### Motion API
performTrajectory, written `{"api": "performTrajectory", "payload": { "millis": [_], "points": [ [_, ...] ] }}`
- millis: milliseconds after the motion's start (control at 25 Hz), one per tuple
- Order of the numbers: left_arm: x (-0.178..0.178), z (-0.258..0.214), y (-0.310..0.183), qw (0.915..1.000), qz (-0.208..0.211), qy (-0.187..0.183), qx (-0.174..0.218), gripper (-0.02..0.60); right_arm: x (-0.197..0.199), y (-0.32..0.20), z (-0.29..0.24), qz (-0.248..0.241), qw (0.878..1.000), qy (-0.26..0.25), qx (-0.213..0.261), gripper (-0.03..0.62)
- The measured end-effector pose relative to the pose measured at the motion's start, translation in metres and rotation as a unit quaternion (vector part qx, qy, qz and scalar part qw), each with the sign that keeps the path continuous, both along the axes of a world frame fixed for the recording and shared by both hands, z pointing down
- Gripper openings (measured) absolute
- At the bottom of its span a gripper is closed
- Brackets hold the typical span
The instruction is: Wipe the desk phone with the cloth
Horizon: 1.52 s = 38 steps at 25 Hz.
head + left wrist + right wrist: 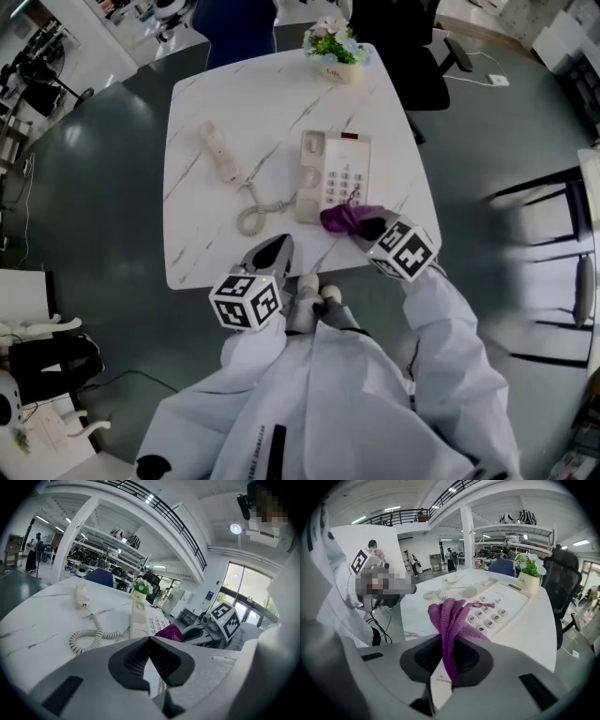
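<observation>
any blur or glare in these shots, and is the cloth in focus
Head view: dim, table sharp, the right edge smeared by motion blur. Left gripper view: fisheye, dark corners, the window blown out. Right gripper view: purple cloth and phone keypad sharp, corners vignetted.

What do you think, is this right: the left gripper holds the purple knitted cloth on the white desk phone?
Not quite. The right gripper holds the purple knitted cloth on the white desk phone; the right gripper view shows its jaws shut on it. The left gripper is shut on nothing.
</observation>
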<state>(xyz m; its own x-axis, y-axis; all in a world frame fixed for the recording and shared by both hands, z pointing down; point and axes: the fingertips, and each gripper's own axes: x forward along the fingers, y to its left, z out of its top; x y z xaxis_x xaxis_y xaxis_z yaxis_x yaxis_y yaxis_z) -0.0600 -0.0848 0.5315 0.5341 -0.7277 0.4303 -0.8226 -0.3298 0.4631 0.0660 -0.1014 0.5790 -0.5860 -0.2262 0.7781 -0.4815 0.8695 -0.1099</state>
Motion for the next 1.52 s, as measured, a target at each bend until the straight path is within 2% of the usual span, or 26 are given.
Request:
{"api": "performTrajectory", "payload": {
  "millis": [440,760,1080,1520],
  "points": [
    [0.001,-0.010,0.000,0.9999,-0.008,-0.001,0.013,-0.003,0.001,0.010,0.000,0.002,1.000,-0.021,-0.002,0.040],
    [0.000,-0.023,-0.006,0.9993,-0.021,0.003,0.032,-0.003,0.008,0.015,-0.028,0.045,0.995,-0.091,0.024,0.040],
    [0.003,-0.040,-0.011,0.9976,-0.022,-0.001,0.065,-0.003,0.019,0.004,-0.062,0.119,0.971,-0.196,0.066,0.040],
    [0.009,-0.060,-0.032,0.9955,-0.013,0.001,0.093,-0.002,0.035,-0.031,-0.097,0.200,0.934,-0.269,0.121,0.040]
  ]
}}
